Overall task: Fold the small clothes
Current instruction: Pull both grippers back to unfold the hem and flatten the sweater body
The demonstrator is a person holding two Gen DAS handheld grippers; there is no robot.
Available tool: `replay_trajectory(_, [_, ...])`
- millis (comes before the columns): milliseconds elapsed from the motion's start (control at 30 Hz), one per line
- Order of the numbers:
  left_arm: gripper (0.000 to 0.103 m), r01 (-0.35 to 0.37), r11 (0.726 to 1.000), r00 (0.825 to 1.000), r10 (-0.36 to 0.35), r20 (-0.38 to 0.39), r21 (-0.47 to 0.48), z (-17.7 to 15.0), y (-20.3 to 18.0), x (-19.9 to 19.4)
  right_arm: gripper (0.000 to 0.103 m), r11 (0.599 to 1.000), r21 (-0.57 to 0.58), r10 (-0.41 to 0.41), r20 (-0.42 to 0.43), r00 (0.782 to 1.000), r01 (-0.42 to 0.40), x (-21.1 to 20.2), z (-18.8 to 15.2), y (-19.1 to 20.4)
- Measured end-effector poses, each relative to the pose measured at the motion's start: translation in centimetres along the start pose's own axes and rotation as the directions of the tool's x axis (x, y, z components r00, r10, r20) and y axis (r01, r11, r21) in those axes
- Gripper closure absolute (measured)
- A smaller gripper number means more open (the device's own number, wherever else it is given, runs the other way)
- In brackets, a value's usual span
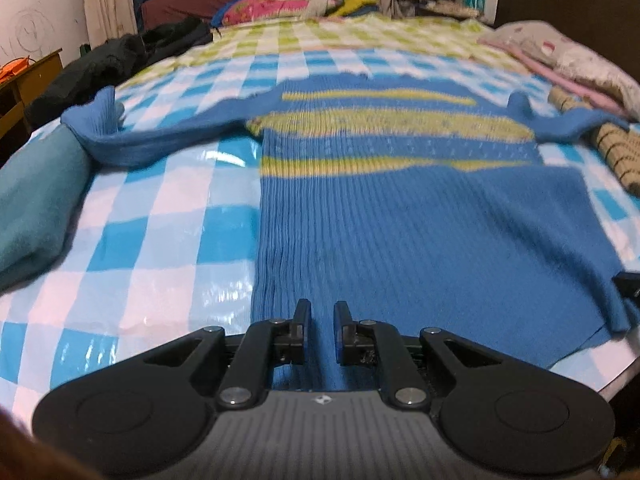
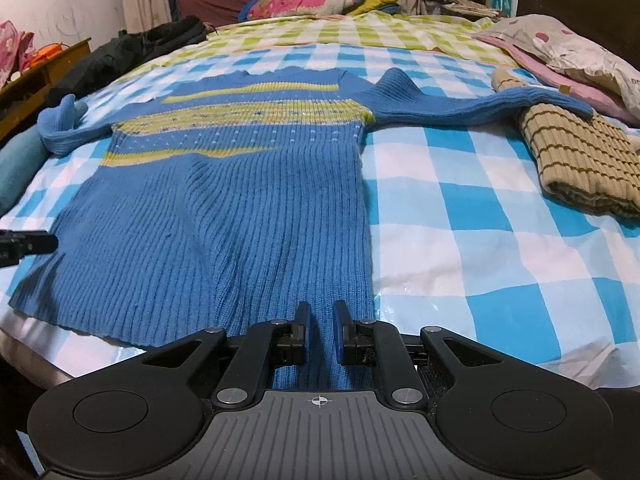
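With the blue sweater [image 2: 224, 208] spread flat across the middle of the frame, both the left gripper [image 1: 322, 320] and right gripper [image 2: 322, 320] clamp its hem and should lift evenly together.

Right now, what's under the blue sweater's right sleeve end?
The blue sweater's right sleeve drapes over the top of a folded tan striped knit, which lies on the checkered sheet. How far the knit continues beneath the sleeve is covered.
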State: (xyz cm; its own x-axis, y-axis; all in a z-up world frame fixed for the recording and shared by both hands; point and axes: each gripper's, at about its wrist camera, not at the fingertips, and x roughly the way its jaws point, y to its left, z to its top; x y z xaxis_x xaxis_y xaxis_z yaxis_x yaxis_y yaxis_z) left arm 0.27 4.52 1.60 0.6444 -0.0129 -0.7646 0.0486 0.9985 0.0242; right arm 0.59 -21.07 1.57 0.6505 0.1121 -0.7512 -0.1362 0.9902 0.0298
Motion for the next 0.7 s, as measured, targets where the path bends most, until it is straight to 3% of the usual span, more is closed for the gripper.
replay_trajectory(300, [0.084, -0.014, 1.0, 0.999, 0.015, -0.03, 0.008, -0.8, 0.2, 0.0, 0.09, 1.0, -0.024, -0.017, -0.009, 1.0, 0.017, 0.0, -0.2, -0.1])
replay_trajectory(700, [0.083, 0.017, 0.999, 0.998, -0.018, -0.055, -0.033, -1.9, 1.7, -1.5, 0.09, 0.999, -0.037, -0.033, -0.043, 0.999, 0.031, -0.8, -0.7, -1.2])
